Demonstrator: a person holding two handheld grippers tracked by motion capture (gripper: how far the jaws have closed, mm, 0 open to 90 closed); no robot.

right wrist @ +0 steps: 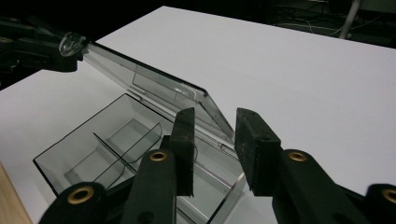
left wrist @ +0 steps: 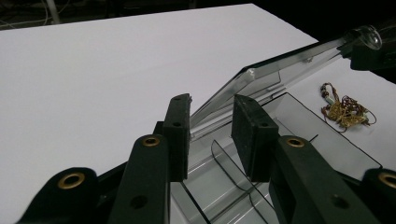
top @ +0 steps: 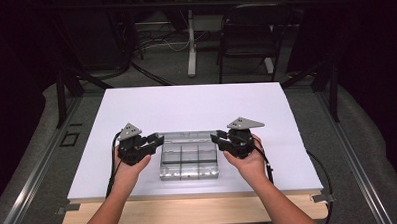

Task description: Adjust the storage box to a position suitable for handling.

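A: Nearest the camera, what are the hands doing?

B: Each holds a claw at one end of a clear plastic compartment box [top: 189, 161]. The left gripper [top: 159, 139] has its jaws apart around the box's left end; in the left gripper view the raised lid [left wrist: 261, 79] runs up between its pads [left wrist: 180, 135], but I cannot tell if they touch it.

A: And the other side?

B: The right gripper [top: 215, 139] mirrors it, jaws parted at the right end, the lid's edge [right wrist: 154, 86] just ahead of its fingertips. I'd judge both ends are taken so the hinged lid swings evenly rather than twisting.

A: Where does the box sit?

B: Between the two claws, flat on the white table [top: 196, 104], its dividers showing below the jaws and its compartments looking bare.

A: Anything beyond it?

B: Past the left claw's far jaw, a small tangle of gold-brown chain [left wrist: 344, 111] lies beside the box, likely waiting to go into a compartment.
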